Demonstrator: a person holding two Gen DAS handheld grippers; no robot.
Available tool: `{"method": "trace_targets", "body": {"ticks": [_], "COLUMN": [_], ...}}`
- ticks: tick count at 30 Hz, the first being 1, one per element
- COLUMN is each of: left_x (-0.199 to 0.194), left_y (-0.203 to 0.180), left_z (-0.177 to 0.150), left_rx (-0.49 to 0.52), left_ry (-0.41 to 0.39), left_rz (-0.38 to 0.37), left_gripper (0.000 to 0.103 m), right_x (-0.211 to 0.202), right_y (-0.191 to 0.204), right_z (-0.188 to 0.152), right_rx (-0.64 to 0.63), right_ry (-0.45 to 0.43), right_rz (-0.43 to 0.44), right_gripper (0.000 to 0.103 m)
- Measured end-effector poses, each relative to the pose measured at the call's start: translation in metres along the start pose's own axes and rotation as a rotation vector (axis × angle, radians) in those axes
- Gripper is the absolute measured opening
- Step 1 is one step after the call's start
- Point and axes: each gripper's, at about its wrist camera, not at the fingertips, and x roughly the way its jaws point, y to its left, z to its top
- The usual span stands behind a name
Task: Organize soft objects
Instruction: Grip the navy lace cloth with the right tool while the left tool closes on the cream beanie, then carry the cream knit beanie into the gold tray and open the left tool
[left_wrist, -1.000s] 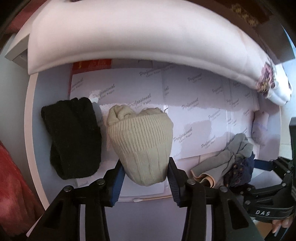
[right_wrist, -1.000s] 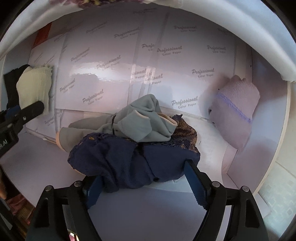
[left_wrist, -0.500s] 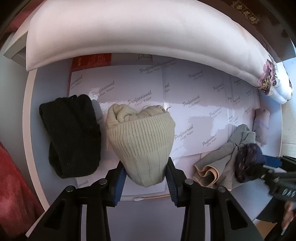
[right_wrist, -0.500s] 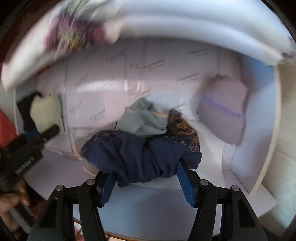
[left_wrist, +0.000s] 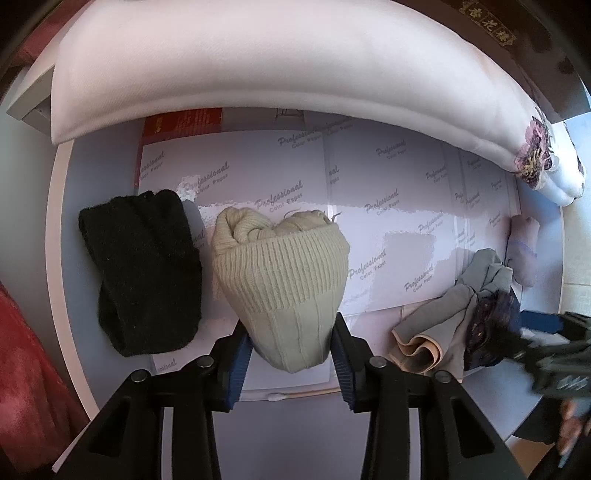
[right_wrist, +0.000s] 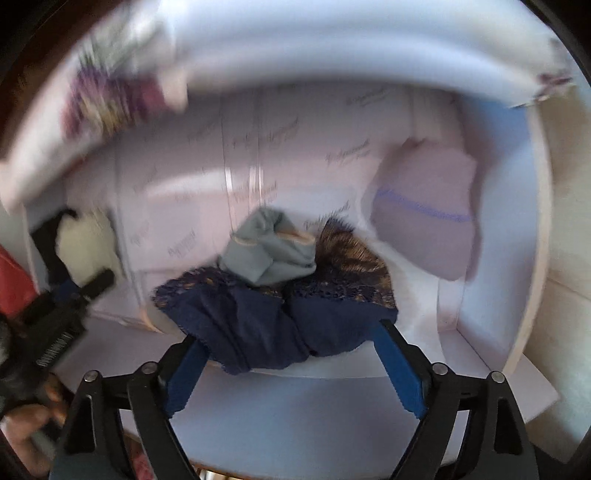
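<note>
A white pillow (left_wrist: 258, 74) lies behind the paper-lined tray (left_wrist: 369, 184). The left gripper (left_wrist: 291, 354) clamps the cream hat (left_wrist: 280, 280) beside a black knit (left_wrist: 144, 269). The right gripper (right_wrist: 291, 354), jaws just reopening wide, straddles the navy lace garment (right_wrist: 266, 325).

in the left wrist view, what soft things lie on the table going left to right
black knit piece → cream knit hat, pinched in the left claw → grey cloth → navy lace cloth → lilac knit piece
</note>
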Motion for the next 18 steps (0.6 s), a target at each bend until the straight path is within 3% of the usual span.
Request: {"method": "trace_targets", "body": {"ticks": [2, 5, 18], "left_x": [-0.003, -0.013, -0.075], "left_y": [-0.001, -0.005, -0.02], "left_z": [0.0, 0.0, -0.009], "left_rx": [-0.002, 0.006, 0.052], "left_ry": [-0.008, -0.038, -0.232], "left_rz": [-0.007, -0.027, -0.055], "left_gripper": [0.04, 0.04, 0.04], "right_x": [0.013, 0.019, 0.034], "right_y": [0.009, 0.023, 0.034], "right_z": [-0.001, -0.003, 0.0], "right_rx": [-0.059, -0.149, -0.177], "right_ry": [0.034, 0.028, 0.027], "right_rz": [-0.046, -0.119, -0.158], "right_gripper": [0.067, 0.06, 0.063]}}
